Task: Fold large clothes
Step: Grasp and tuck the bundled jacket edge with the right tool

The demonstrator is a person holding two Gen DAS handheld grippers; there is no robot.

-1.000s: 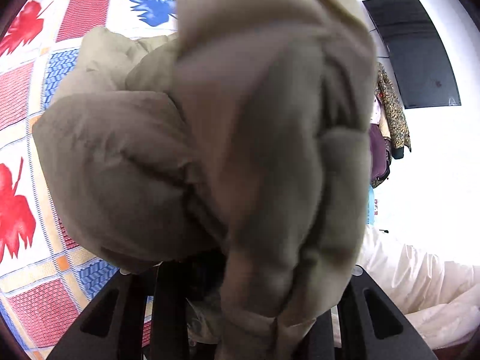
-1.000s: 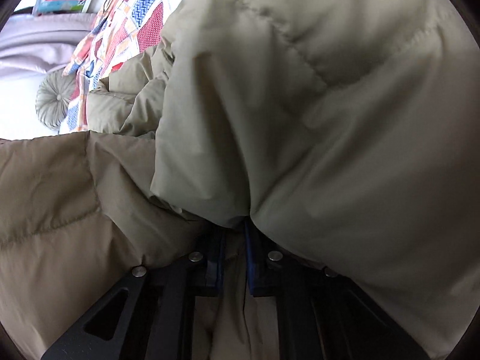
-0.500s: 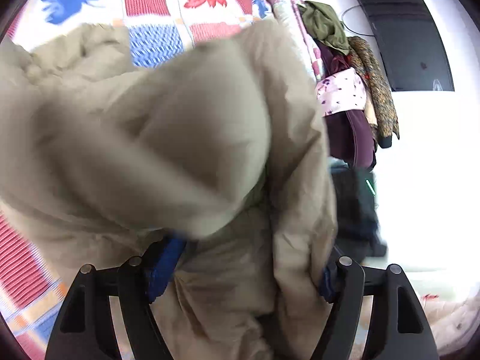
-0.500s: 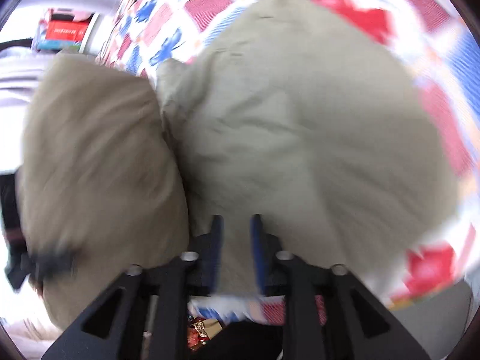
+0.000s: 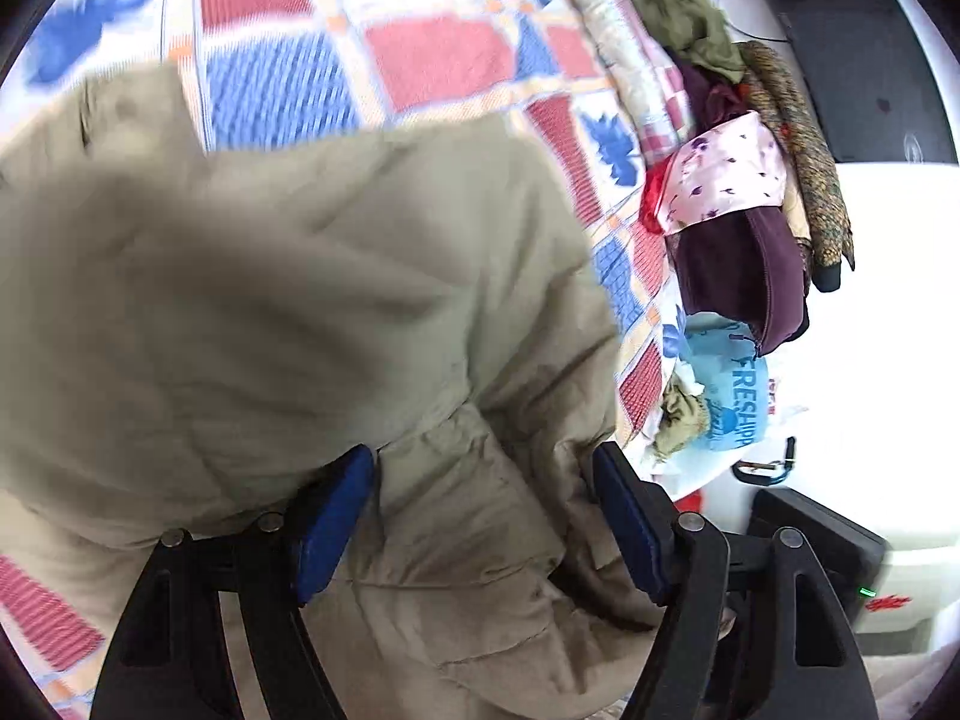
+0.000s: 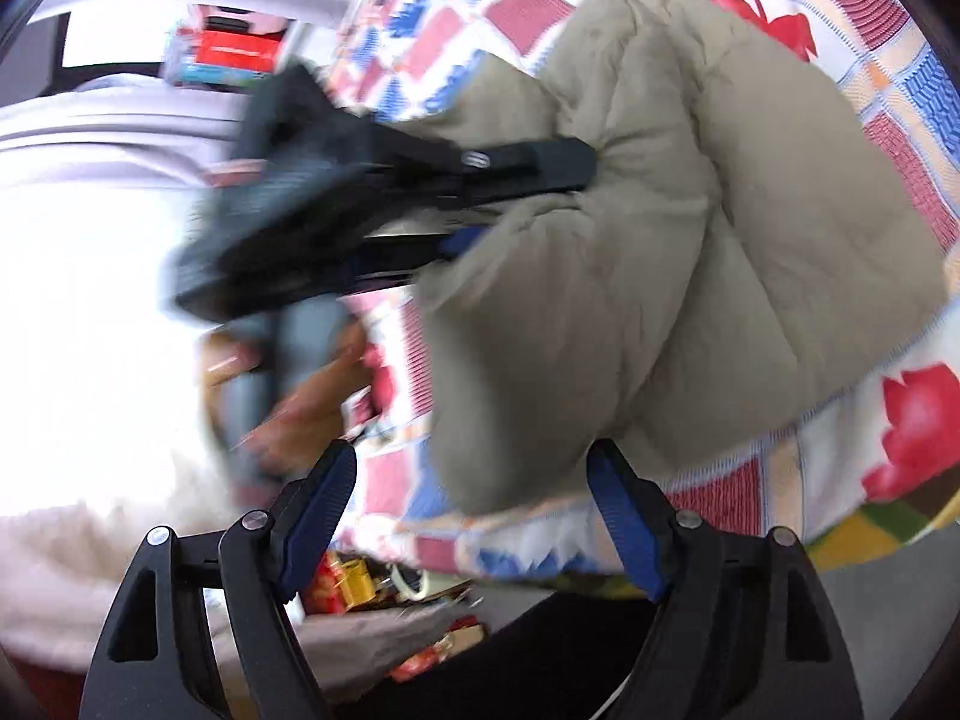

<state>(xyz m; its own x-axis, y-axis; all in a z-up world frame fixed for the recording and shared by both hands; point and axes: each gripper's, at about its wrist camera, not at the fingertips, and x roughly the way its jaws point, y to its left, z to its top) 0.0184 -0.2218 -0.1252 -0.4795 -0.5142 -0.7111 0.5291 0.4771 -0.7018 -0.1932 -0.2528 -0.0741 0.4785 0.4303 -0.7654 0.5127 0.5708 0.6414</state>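
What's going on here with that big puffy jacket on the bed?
A person with a gripper in each hand is folding a khaki puffer jacket on a patchwork quilt. The jacket lies bundled on the quilt. The left gripper is open with jacket fabric bulging between its fingers, unclamped. The right gripper is open and empty at the jacket's near edge. A pile of other clothes sits at the bed's far side.
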